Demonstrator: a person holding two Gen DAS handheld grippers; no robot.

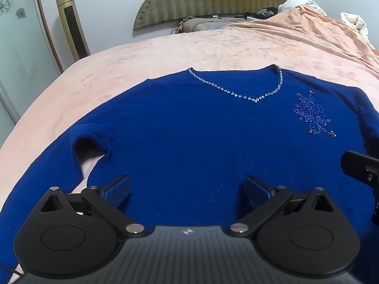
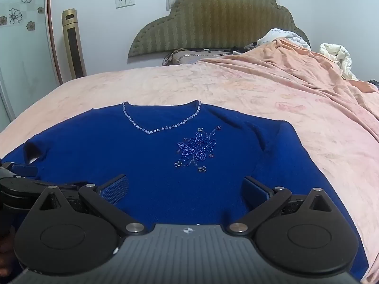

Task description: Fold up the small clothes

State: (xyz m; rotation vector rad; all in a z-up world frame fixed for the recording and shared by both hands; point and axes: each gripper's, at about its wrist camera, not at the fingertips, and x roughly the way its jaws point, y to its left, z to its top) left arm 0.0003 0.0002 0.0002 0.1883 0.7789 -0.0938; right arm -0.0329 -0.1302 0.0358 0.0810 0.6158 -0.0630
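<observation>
the blue sweater (image 1: pixel 189 130) is lying flat, front side up, on the pink blanket (image 1: pixel 142 54) that is covering the bed. its neck is pointing away toward the green headboard (image 1: pixel 213 0), and its bottom part is lying nearest the two grippers.

starting at the left, the left sleeve (image 1: pixel 47 165) is running out and down toward the near edge of the bed, and a little bit of pink is showing at the armpit. the left gripper (image 1: pixel 187 189) is hanging over the lower left part of the sweater with its jaws spread wide and nothing between them. it does not look like it is touching the cloth.

in the middle, the shiny beads (image 2: pixel 161 123) are running around the v neck. just to the right, the bead flower (image 2: pixel 196 149) is sitting on the chest.

further right, the right gripper (image 2: pixel 184 189) is hanging over the lower right part, also wide open and holding nothing. the right sleeve (image 2: pixel 296 165) is lying down along that side.

the sweater is looking soft, floppy and light, so it will probably be bending and sagging when lifted. the beads could be catching or snapping, so it is likely better to be pinching plain cloth, like a shoulder, a sleeve end or the bottom edge.
</observation>
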